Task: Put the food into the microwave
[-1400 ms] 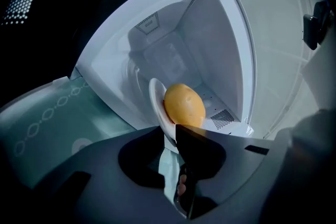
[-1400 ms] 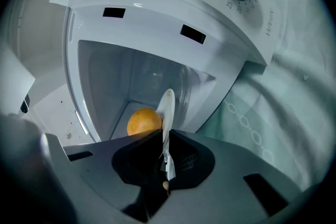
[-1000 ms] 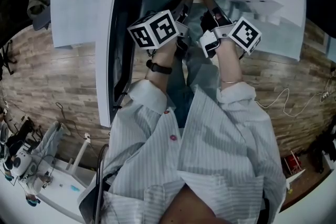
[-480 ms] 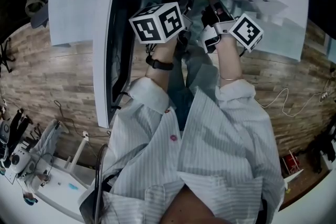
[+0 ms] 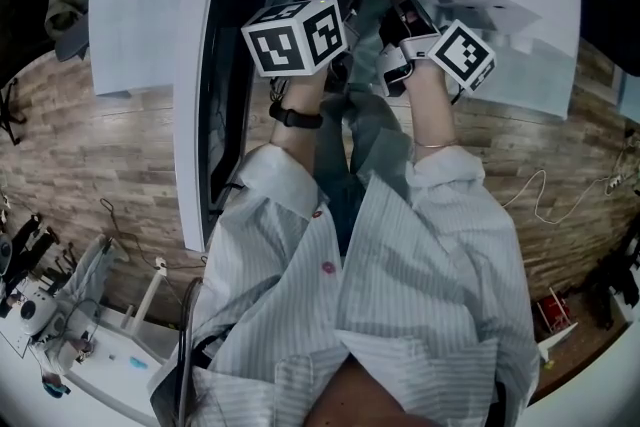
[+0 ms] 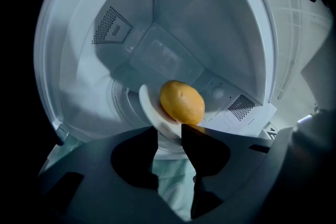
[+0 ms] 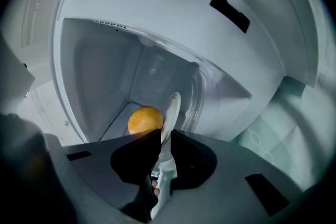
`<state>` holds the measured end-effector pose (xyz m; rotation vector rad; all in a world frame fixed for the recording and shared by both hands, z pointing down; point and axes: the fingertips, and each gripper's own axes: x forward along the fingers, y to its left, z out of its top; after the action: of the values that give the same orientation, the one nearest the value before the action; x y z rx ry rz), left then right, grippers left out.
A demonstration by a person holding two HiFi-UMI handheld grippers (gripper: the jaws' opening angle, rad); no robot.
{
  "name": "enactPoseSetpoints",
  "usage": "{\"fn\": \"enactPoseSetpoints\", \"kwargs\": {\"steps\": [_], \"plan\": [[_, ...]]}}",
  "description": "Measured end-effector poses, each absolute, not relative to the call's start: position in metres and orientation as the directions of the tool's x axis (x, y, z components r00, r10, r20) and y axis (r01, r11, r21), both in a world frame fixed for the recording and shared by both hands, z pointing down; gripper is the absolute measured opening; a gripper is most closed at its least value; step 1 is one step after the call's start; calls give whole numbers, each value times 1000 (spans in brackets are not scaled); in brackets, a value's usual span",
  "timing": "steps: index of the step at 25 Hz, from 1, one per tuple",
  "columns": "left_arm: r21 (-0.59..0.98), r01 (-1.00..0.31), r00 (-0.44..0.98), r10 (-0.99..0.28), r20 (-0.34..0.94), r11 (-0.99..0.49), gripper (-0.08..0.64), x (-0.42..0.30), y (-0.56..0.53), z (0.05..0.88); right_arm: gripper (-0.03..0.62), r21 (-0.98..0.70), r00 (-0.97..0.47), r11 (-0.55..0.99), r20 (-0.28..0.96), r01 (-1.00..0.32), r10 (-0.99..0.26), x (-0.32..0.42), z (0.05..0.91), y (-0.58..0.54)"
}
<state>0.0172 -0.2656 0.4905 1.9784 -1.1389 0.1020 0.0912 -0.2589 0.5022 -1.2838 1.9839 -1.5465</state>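
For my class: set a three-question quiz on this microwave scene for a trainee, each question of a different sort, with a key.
1. What lies on the plate? A a slice of bread; B a round orange fruit; C a mug.
2. True or false: the left gripper has its jaws pressed together.
3. Fill the gaps: the plate is ___ the microwave, whose door stands ___.
Key: 1 B. 2 False: they stand apart, having just been opening, with the plate's rim at the gap. 3 inside; open.
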Motion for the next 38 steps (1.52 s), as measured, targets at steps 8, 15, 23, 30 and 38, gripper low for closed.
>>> {"fn": "enactPoseSetpoints", "kwargs": {"steps": [8, 15, 23, 30, 38], "plan": [[567, -779, 566, -688, 453, -267, 150, 17, -273, 491, 80, -792, -529, 116, 284, -600, -800, 89, 494, -269], [529, -805, 542, -693, 475, -267, 169, 16, -276, 491, 97, -708, -494, 139, 325, -693, -807, 88, 493, -272], [472, -836, 512, -707, 487, -280, 198, 13, -280, 493, 114, -622, -456, 159, 354, -767, -817, 86, 489, -277], [416, -866, 474, -723, 503, -278, 213, 6, -285, 492, 124, -550, -435, 171, 395, -817, -809, 81, 488, -282], [402, -874, 463, -716, 523, -272, 216, 5, -287, 494, 129, -530, -425, 163, 421, -832, -801, 80, 490, -284]]}}
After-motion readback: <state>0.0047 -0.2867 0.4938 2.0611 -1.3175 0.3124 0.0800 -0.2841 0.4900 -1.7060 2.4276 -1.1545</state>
